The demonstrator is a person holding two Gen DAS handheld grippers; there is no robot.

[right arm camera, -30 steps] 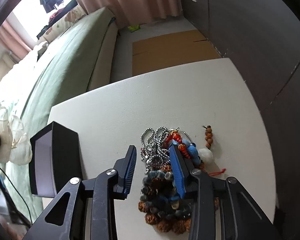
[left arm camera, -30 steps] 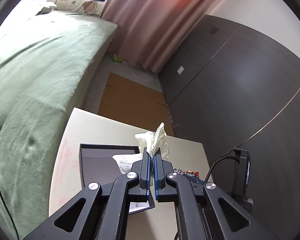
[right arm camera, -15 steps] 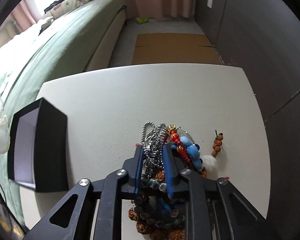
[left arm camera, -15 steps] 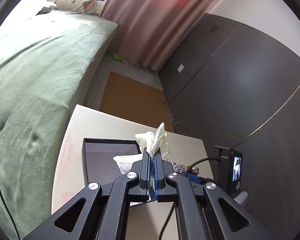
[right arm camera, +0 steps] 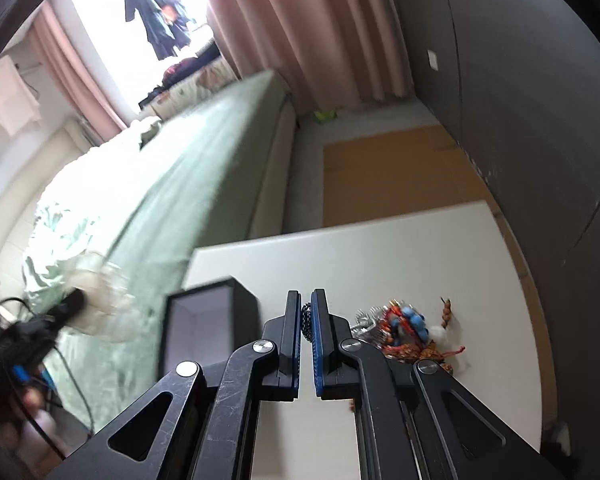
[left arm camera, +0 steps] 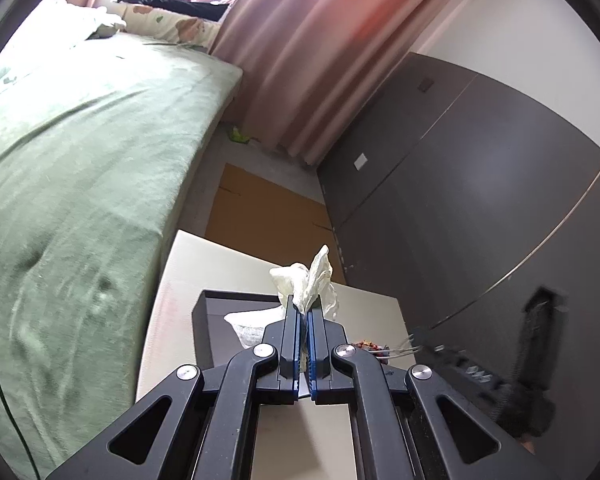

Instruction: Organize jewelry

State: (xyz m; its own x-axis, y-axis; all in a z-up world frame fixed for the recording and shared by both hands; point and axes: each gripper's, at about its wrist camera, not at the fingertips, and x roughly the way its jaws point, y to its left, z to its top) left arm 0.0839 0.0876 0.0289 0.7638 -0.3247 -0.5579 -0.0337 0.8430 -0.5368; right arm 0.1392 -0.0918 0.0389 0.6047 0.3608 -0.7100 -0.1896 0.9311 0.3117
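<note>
Silver chain [right arm camera: 306, 317] sits pinched in my right gripper [right arm camera: 306, 312], lifted off the jewelry pile [right arm camera: 404, 330] at the bench's right edge; the black box [right arm camera: 210, 320] lies left. My left gripper [left arm camera: 304, 312] clamps tissue [left arm camera: 308, 280] above it.

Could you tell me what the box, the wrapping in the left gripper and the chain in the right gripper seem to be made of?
Box: probably matte black card, pale lining, sharp flat walls. Wrapping: thin crinkled white tissue or plastic film; creases leave it open. Chain: looks like dark woven metal links, mostly hidden by the gripper.
</note>
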